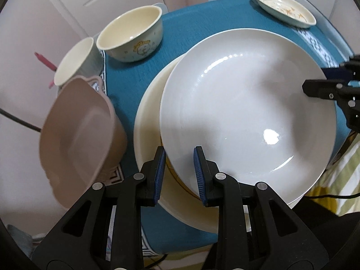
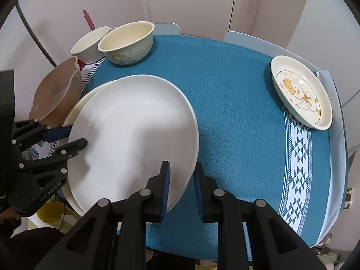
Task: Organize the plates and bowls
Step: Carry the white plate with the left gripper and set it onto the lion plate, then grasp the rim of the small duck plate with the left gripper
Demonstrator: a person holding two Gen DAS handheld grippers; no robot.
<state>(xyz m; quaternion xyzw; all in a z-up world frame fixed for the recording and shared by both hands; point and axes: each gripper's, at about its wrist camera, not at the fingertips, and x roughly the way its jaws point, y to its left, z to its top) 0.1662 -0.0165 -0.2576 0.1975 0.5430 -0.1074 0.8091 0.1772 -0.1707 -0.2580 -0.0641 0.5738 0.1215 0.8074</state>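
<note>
A large white plate [image 1: 247, 108] [image 2: 132, 135] lies over a bigger cream plate [image 1: 148, 121] [image 2: 77, 108], shifted a little to one side of it. I cannot tell whether the two touch. My left gripper [image 1: 180, 157] [image 2: 76, 136] is shut on the white plate's near-left rim. My right gripper [image 2: 181, 168] [image 1: 315, 78] is shut on the opposite rim. A cream bowl with a cartoon print [image 1: 131, 38] [image 2: 128, 42] and a small ribbed bowl [image 1: 77, 63] [image 2: 90, 42] stand at the table's far left. A pinkish-brown dish with handles [image 1: 78, 135] [image 2: 56, 94] sits beside the plates.
A cream plate with a duck picture [image 2: 301, 92] [image 1: 284, 7] lies at the far right of the round table with its blue cloth [image 2: 236, 112]. Pale chair backs [image 2: 247, 39] stand behind the table. A pink handle [image 2: 88, 20] sticks up behind the bowls.
</note>
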